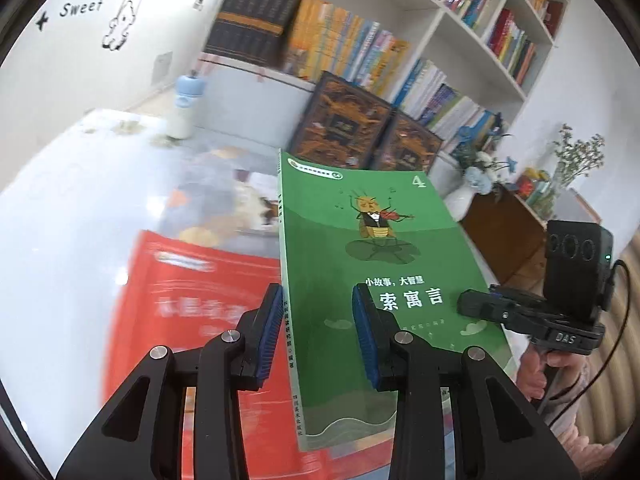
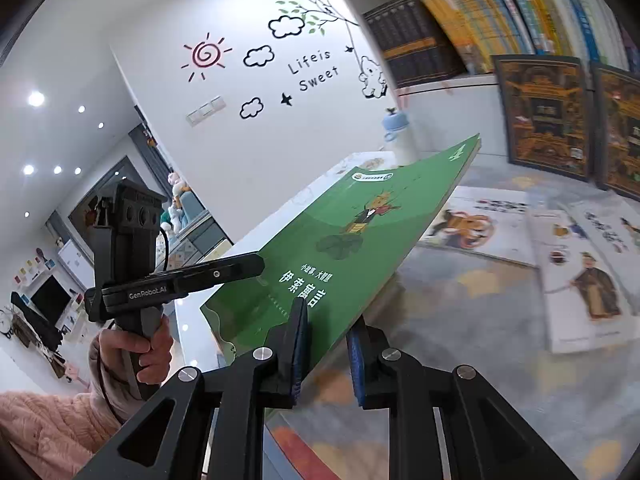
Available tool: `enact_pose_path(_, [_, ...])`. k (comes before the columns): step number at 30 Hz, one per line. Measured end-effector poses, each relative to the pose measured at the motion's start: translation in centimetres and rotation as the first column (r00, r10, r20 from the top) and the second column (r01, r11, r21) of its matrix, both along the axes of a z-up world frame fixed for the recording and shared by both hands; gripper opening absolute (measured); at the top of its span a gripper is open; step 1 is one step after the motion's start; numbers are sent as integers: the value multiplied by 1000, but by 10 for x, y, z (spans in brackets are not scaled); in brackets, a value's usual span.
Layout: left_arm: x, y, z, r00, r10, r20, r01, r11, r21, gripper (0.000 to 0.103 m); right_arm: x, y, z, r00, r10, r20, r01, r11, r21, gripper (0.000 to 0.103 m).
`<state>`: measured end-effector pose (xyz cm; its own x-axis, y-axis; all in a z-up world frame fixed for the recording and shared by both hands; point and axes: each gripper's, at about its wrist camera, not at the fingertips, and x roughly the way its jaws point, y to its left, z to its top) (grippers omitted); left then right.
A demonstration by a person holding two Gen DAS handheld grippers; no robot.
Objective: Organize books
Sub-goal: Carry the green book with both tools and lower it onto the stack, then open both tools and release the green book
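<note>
A green paperback (image 1: 372,248) with a violin-playing insect and a "4" on its cover hangs tilted above the table, held by both grippers. My left gripper (image 1: 316,296) is shut on its spine side, one blue pad under the spine and the other on the cover. From the right wrist view, the same green paperback (image 2: 360,216) slants up to the right. There my right gripper (image 2: 326,316) is shut on its near edge, one pad on the cover and one beneath. A red book (image 1: 192,312) lies flat on the table under it.
Behind the table, a white bookshelf (image 1: 440,12) is packed with upright books. Two dark ornate volumes (image 1: 344,120) lean against it. Picture books (image 2: 584,276) lie flat on the patterned tabletop. A blue-capped bottle (image 1: 186,106) stands far left, and a flower vase (image 1: 476,172) right.
</note>
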<state>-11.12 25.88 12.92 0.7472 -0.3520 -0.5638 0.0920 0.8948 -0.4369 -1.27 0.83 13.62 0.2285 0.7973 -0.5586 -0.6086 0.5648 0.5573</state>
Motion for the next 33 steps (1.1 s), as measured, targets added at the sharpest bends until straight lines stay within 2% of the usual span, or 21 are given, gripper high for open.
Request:
enact_pose_path(4, [-12, 29, -11, 998, 62, -17, -61, 998, 23, 31, -5, 37, -10, 999, 27, -17, -27, 1000, -1, 19])
enact_pose_path(9, [-21, 57, -33, 992, 114, -60, -114, 993, 0, 31, -12, 74, -30, 998, 46, -37, -47, 999, -24, 19])
enact_pose_path(14, [-25, 71, -53, 984, 148, -103, -151, 989, -14, 31, -18, 90, -52, 994, 53, -95, -56, 998, -29, 19])
enact_pose_path(22, [-32, 72, -66, 978, 175, -110, -175, 985, 6, 32, -20, 98, -77, 988, 58, -147, -65, 997, -43, 19])
enact_pose_path(25, [-35, 66, -67, 975, 191, -109, -185, 981, 62, 32, -22, 99, -81, 985, 61, -161, -67, 997, -33, 19])
enact_pose_path(27, [-36, 63, -67, 970, 217, -106, -206, 973, 107, 37, -21, 100, -83, 984, 63, -164, -69, 997, -30, 20])
enact_pose_path(30, [-35, 59, -63, 966, 237, -100, -218, 961, 167, 38, -21, 101, -85, 984, 61, -169, -66, 998, -23, 20])
enact_pose_path(33, [-33, 56, -61, 970, 226, -87, -208, 961, 184, 39, -22, 102, -84, 984, 63, -167, -68, 997, -23, 21])
